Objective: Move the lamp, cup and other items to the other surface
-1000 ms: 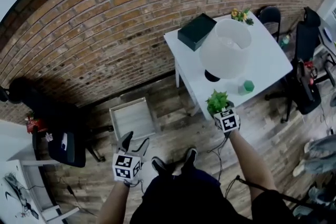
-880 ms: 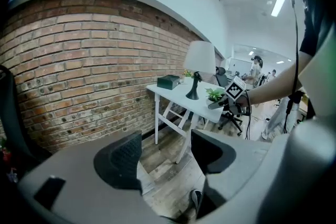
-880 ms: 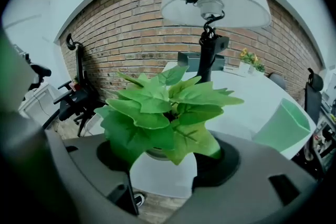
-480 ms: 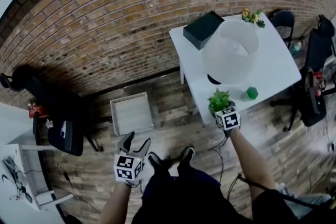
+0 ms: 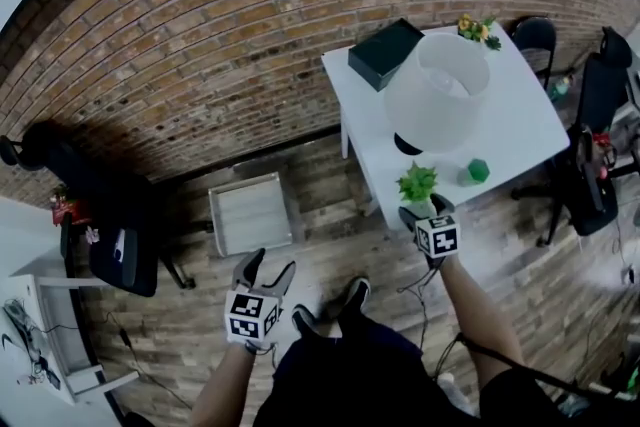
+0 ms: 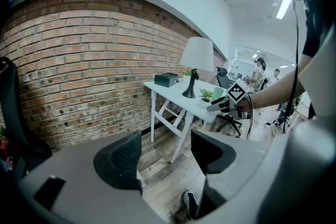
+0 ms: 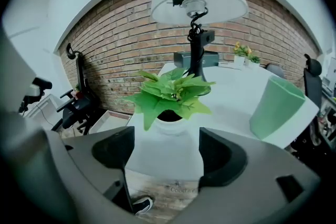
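Note:
A small green potted plant (image 5: 417, 185) stands at the near edge of the white table (image 5: 520, 115). Behind it are a white-shaded lamp (image 5: 437, 93), a green cup (image 5: 478, 171), a black box (image 5: 385, 54) and a little yellow-flowered plant (image 5: 472, 27). My right gripper (image 5: 425, 208) sits just in front of the potted plant (image 7: 170, 93), its jaws opening, with nothing between them; the cup (image 7: 275, 107) is to its right. My left gripper (image 5: 263, 267) hangs open and empty over the floor, well left of the table (image 6: 168, 92).
A white tray (image 5: 250, 217) lies on the wooden floor by the brick wall. Black office chairs (image 5: 590, 145) stand right of the table, another chair (image 5: 110, 245) at the left. A white desk (image 5: 40, 345) is at the lower left. The person's shoes (image 5: 360, 295) are below.
My right gripper has drawn back a little from the potted plant and its jaws have widened, leaving the plant standing on the table edge. The left gripper barely moved.

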A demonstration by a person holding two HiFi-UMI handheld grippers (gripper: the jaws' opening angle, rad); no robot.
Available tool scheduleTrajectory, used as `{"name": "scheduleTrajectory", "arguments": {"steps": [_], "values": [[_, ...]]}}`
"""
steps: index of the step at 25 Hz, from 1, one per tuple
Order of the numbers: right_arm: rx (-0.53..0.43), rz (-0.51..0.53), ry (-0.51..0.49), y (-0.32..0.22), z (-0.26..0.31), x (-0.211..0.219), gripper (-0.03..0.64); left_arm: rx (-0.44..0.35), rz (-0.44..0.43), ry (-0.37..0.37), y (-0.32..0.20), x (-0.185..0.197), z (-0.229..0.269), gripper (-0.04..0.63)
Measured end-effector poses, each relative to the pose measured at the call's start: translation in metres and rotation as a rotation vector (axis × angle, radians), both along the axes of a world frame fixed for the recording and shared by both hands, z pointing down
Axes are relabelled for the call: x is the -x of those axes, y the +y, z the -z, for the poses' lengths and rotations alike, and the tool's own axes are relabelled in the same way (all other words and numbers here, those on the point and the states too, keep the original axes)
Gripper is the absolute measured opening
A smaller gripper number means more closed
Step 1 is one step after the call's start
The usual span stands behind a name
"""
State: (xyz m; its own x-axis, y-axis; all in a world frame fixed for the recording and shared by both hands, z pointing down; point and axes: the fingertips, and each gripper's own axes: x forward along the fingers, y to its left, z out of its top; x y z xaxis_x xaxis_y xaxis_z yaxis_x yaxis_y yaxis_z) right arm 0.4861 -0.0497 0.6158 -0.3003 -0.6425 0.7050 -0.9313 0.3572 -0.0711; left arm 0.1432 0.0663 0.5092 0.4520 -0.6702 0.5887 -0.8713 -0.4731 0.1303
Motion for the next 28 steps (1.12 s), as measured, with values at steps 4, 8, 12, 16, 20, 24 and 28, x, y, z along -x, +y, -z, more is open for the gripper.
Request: {"name": "scheduleTrajectory", "arguments": {"steps": [4, 8, 12, 16, 20, 24, 28], "values": [[-0.045, -0.06, -0.039, 0.032, 0.027, 0.001, 0.365, -0.027, -0.026, 0.027, 0.001, 0.01, 0.006, 0.291], [-0.164, -0.084, -0.038, 0.057, 0.076, 0.02, 0.307, -0.047, -0.017, 0.095, 0.005, 0.03, 0.02, 0.291], [-0.309, -0.078, -0.044, 0.071, 0.141, 0.062, 0.256, -0.108, 0.008, 0.128, 0.006, 0.059, 0.05, 0.284], [-0.416, -0.051, -0.108, 0.082, 0.203, 0.122, 0.213, -0.209, 0.025, 0.153, 0.007, 0.093, 0.096, 0.258], [-0.496, 0.01, -0.167, 0.096, 0.249, 0.185, 0.198, -0.303, 0.032, 0.192, 0.014, 0.123, 0.141, 0.224], [-0.562, 0.048, -0.207, 0.112, 0.29, 0.237, 0.122, -0.393, 0.034, 0.243, 0.027, 0.147, 0.187, 0.116], [-0.629, 0.087, -0.237, 0.124, 0.324, 0.279, 0.03, -0.486, 0.022, 0.257, 0.037, 0.162, 0.224, 0.028]]}}
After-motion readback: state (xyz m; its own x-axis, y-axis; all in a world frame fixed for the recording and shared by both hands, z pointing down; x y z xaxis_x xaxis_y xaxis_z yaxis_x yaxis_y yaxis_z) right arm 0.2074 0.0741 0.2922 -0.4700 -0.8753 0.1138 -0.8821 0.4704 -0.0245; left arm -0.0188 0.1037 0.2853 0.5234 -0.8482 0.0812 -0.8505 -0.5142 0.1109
